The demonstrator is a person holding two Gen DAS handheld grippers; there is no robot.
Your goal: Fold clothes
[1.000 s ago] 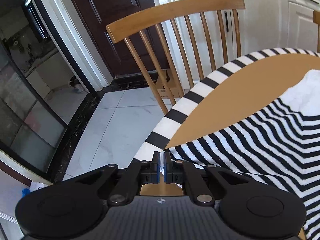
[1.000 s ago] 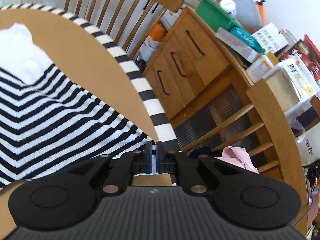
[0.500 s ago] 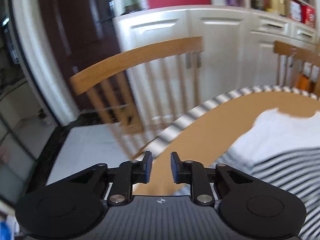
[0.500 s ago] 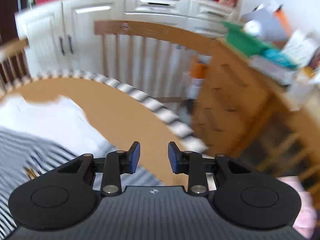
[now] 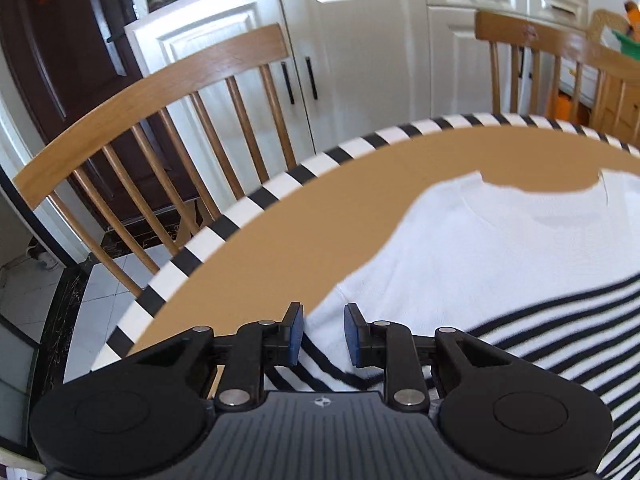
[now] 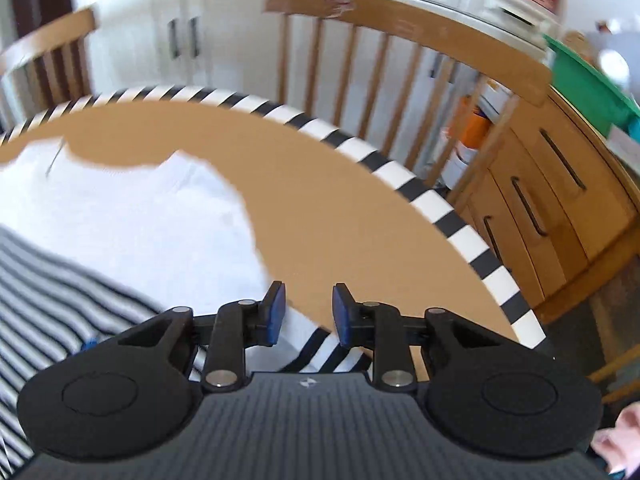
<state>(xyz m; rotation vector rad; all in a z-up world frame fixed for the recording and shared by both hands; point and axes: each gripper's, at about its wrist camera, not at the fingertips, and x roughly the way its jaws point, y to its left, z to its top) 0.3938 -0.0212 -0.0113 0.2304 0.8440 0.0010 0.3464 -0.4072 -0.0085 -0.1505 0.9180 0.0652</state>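
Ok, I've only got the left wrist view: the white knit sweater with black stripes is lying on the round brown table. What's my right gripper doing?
Observer: The right gripper is over the white knit sweater's right edge. Its jaws are closing, and a striped corner shows between them, not pinched.
Operator: What's past the table on that side?
Observer: A wooden sideboard with dark drawer handles stands just beyond the table's black-and-white striped rim.
Operator: Anything loose nearby?
Observer: A pink cloth shows at the lower right corner, off the table.
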